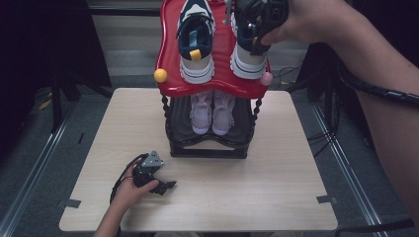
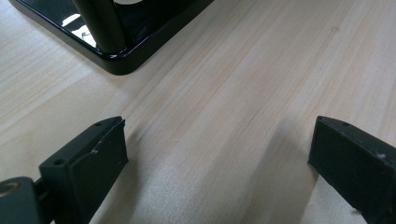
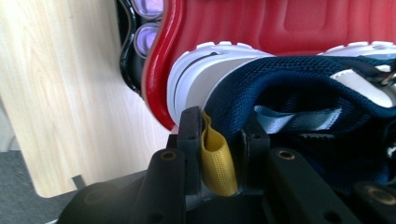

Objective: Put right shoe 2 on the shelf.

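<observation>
A pair of navy and white sneakers stands on the red top shelf (image 1: 170,64) of a shoe rack. The left sneaker (image 1: 196,39) shows its yellow heel tab. My right gripper (image 1: 256,44) comes in from the upper right and is shut on the heel of the right sneaker (image 1: 245,64). In the right gripper view the yellow heel tab (image 3: 215,161) is pinched between the jaws of that gripper (image 3: 217,135), with the navy collar (image 3: 289,88) just beyond. My left gripper (image 1: 164,187) rests low over the table, open (image 2: 219,154), with bare wood between its jaws.
A pair of pale lilac shoes (image 1: 212,112) sits on the black lower shelf. The rack's black base (image 2: 116,60) lies just ahead of the left gripper. The light wooden table (image 1: 276,187) stretches around the rack, and cables hang at its right edge.
</observation>
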{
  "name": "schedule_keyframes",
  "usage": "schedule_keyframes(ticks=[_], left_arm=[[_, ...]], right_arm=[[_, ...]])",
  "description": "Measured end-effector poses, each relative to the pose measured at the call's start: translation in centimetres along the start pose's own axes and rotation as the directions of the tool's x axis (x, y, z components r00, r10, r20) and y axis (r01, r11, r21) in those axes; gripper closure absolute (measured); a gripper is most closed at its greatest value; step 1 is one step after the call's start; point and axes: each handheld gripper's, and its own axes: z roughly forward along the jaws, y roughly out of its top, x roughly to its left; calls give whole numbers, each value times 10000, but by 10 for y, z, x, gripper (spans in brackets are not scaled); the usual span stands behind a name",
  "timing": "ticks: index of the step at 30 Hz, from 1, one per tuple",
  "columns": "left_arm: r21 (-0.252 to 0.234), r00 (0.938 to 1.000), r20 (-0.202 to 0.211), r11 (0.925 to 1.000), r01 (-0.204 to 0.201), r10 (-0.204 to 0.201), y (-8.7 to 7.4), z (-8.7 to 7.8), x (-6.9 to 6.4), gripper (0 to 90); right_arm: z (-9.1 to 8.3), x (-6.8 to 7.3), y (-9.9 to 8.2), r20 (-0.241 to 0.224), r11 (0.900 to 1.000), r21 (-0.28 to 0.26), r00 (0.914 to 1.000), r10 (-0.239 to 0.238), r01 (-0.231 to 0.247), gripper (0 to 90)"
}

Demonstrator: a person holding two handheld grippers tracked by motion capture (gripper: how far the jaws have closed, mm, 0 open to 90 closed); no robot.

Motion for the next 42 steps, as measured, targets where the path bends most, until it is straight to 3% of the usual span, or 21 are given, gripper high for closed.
schedule_keyframes(ticks=[21, 38, 42], left_arm=[[-13, 10000, 4, 10000, 16, -16, 0, 0, 0, 32], [-12, 10000, 28, 10000, 33, -33, 0, 1, 0, 28], [-12, 10000, 28, 10000, 33, -33, 0, 1, 0, 28]], right_arm=[[20, -6, 25, -38, 9985, -6, 9985, -539, 539, 743], [25, -4, 32, 13, 9982, 47, 9982, -601, 601, 741], [27, -3, 31, 16, 9992, -68, 9992, -404, 405, 740]])
